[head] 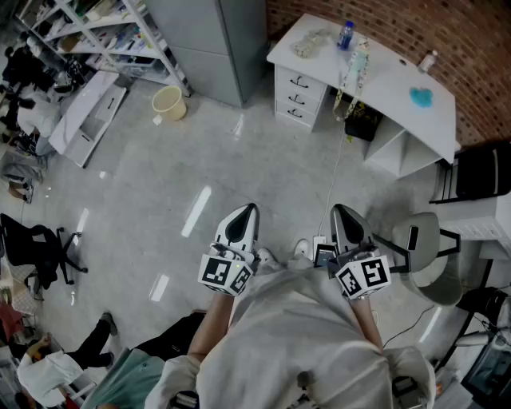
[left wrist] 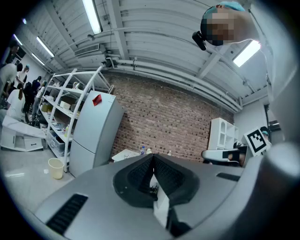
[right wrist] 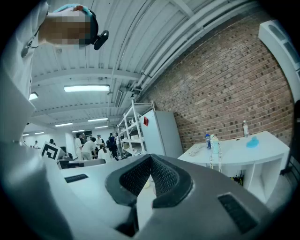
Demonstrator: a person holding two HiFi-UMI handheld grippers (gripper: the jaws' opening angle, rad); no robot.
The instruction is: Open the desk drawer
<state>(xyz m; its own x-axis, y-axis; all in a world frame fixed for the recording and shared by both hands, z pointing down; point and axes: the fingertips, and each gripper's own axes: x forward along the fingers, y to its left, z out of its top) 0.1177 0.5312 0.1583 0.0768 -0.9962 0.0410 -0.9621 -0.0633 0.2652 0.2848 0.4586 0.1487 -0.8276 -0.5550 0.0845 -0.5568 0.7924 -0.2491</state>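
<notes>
Drawers (head: 298, 97) wait in the white desk (head: 391, 76) far ahead by the brick wall (head: 383, 24). I hold my left gripper (head: 249, 212) and right gripper (head: 339, 214) level, both shut and empty, because I am not near yet.

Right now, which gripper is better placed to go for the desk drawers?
Left, by a little. Both grippers are shut, empty and far from the desk. The left gripper points almost straight at the drawers; for the right gripper the desk lies off to the right.
</notes>
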